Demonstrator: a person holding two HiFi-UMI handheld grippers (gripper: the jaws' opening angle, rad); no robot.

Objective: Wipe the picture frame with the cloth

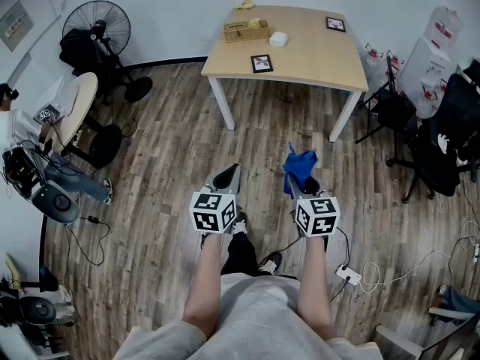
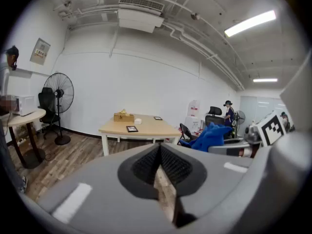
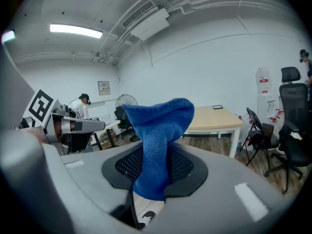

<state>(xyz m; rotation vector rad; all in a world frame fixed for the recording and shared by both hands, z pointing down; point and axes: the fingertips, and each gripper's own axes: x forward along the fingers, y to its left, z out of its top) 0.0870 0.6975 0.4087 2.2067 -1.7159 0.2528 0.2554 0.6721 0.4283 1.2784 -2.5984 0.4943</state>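
- Picture frame (image 1: 262,63): a small dark one lies near the front edge of the wooden surface (image 1: 307,55), at 12 o'clock from the person and well apart from both grippers. Wiping has not begun.
- A second frame (image 1: 335,24) sits at the far corner, toward 1 o'clock. The task does not say which is meant, so the wrong one could get wiped.
- The right gripper (image 1: 301,190) has its jaws closed on a blue cloth (image 1: 300,167). They pinch it low down, and most of it stands up in a loose bunch above them.
- The left gripper (image 1: 231,172) has its jaws drawn together, only a sliver between them, and nothing held.
- Risk: the frame looks loose and light and lies close to the edge. A firm wipe toward 6 o'clock could slide it off unless the left gripper steadies it.
- Risk: with so little cloth gripped, it may drag out of the jaws on a rubbing stroke. The hard jaw tips might also scrape the glass.
- Risk: a cable and socket block (image 1: 347,275) lie on the floor at about 4 o'clock from the feet, and could catch a foot.
- A wooden box (image 1: 246,30) and a small white object (image 1: 278,39) stand just behind the frame and could be knocked.
- Hard to make out: whether the frame lies flat or is propped, and what it shows. The cloth covers the right jaw tips.
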